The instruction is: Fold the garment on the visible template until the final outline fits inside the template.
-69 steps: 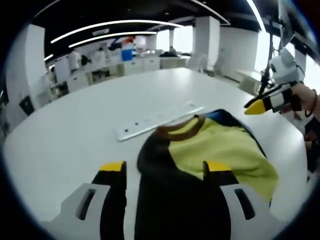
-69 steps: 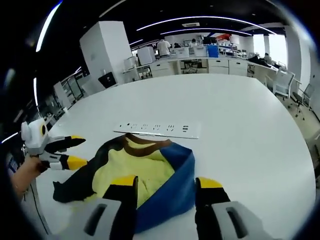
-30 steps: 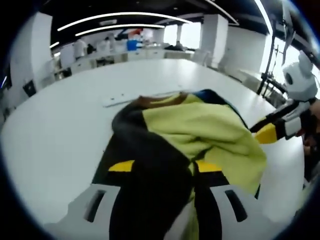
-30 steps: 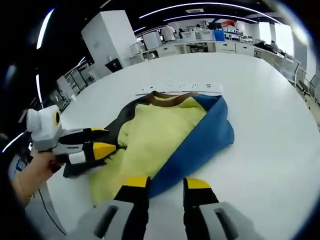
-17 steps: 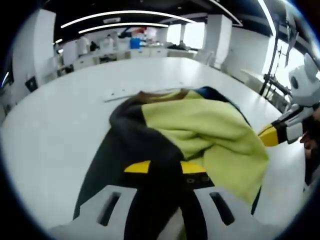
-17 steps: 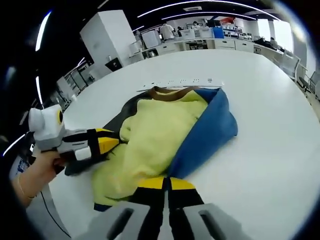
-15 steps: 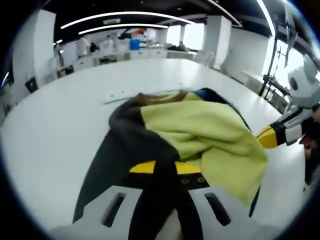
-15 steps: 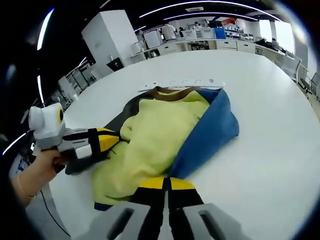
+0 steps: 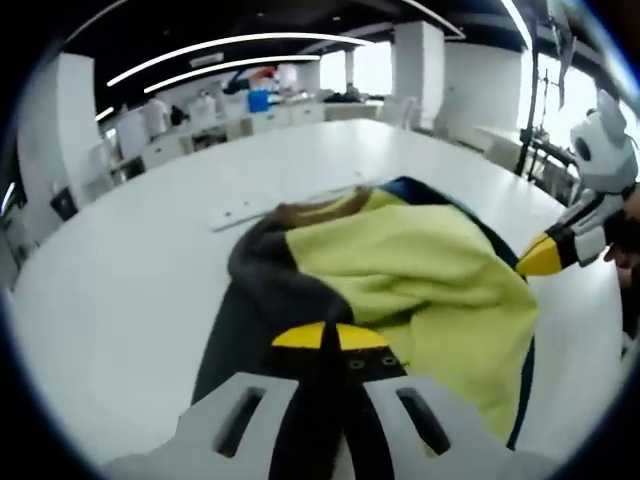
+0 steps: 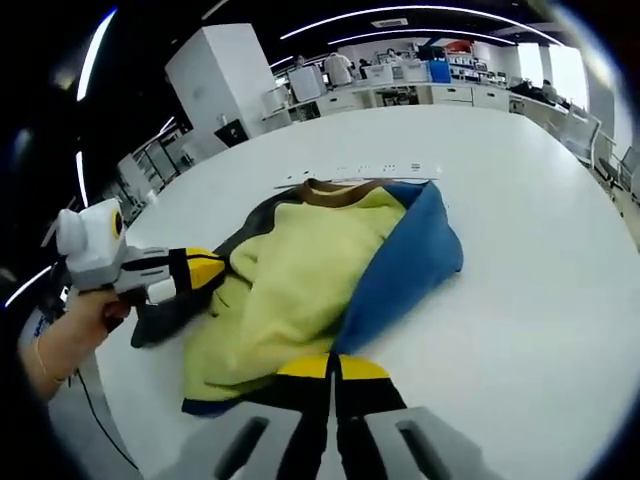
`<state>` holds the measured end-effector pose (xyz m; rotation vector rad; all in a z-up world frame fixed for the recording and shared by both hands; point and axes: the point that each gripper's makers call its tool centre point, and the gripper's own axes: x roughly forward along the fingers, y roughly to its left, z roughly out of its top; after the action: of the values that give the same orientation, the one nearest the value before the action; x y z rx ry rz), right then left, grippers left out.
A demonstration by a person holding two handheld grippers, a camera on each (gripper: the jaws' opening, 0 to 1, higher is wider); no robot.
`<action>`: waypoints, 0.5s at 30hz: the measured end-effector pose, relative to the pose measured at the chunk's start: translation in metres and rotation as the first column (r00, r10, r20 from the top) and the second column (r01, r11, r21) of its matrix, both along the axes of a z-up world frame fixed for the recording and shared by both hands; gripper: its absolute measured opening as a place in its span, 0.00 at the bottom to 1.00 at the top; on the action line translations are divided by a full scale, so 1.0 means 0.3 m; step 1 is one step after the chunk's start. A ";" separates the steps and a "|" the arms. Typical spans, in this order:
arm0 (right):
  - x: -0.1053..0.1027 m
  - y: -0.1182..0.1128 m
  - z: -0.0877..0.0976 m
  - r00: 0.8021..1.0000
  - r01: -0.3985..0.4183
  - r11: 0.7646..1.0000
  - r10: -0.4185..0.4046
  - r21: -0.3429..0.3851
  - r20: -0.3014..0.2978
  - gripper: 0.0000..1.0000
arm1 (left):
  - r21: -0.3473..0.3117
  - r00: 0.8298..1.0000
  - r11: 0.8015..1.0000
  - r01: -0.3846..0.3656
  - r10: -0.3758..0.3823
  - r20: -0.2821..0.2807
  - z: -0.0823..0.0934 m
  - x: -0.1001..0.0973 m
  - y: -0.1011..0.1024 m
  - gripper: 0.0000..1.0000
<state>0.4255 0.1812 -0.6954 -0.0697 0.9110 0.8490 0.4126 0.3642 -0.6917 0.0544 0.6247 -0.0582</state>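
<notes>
A garment lies bunched on the white table [image 10: 520,260], with a yellow-green body [image 10: 300,275], a blue side [image 10: 405,265], a black sleeve [image 9: 265,275] and a brown collar [image 10: 335,192]. In the left gripper view my left gripper [image 9: 322,337] is shut on the black fabric at the near edge, and it also appears in the right gripper view as the left gripper [image 10: 210,272], held by a hand. My right gripper [image 10: 333,368] is shut on the hem where blue meets yellow. From the left gripper view the right gripper [image 9: 545,258] sits at the garment's right edge.
A flat white strip with small dark marks [image 10: 365,172] lies on the table just beyond the collar, also seen as the strip [image 9: 285,200]. Desks, chairs and people stand far behind the table. A hand [image 10: 70,340] holds the left gripper.
Both grippers were open over the garment's near edge and have shut on it. The fabric has bunched up toward the collar and now partly covers the strip.
</notes>
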 end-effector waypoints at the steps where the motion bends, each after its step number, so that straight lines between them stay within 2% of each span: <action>1: 0.003 -0.005 0.004 1.000 0.001 1.000 -0.001 0.000 0.004 0.00 | 0.003 1.000 1.000 -0.002 0.002 0.003 0.007 -0.002 0.010 0.00; 4: 0.008 -0.018 0.009 1.000 -0.001 1.000 0.001 -0.006 0.016 0.00 | 0.007 1.000 1.000 -0.006 0.006 0.004 0.020 -0.006 0.028 0.00; 10: 0.021 -0.031 0.043 0.999 0.036 0.999 -0.036 0.027 0.022 0.00 | 0.026 1.000 0.999 -0.020 0.020 0.012 0.039 -0.015 0.078 0.00; 15: 0.034 -0.044 0.083 0.998 0.048 0.997 -0.050 0.052 0.035 0.00 | -0.001 0.999 0.999 -0.048 0.048 0.021 0.043 -0.014 0.118 0.00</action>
<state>0.4358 0.1680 -0.6703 -0.0180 0.8532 0.8225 0.4083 0.3996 -0.6787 0.0392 0.6051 -0.0117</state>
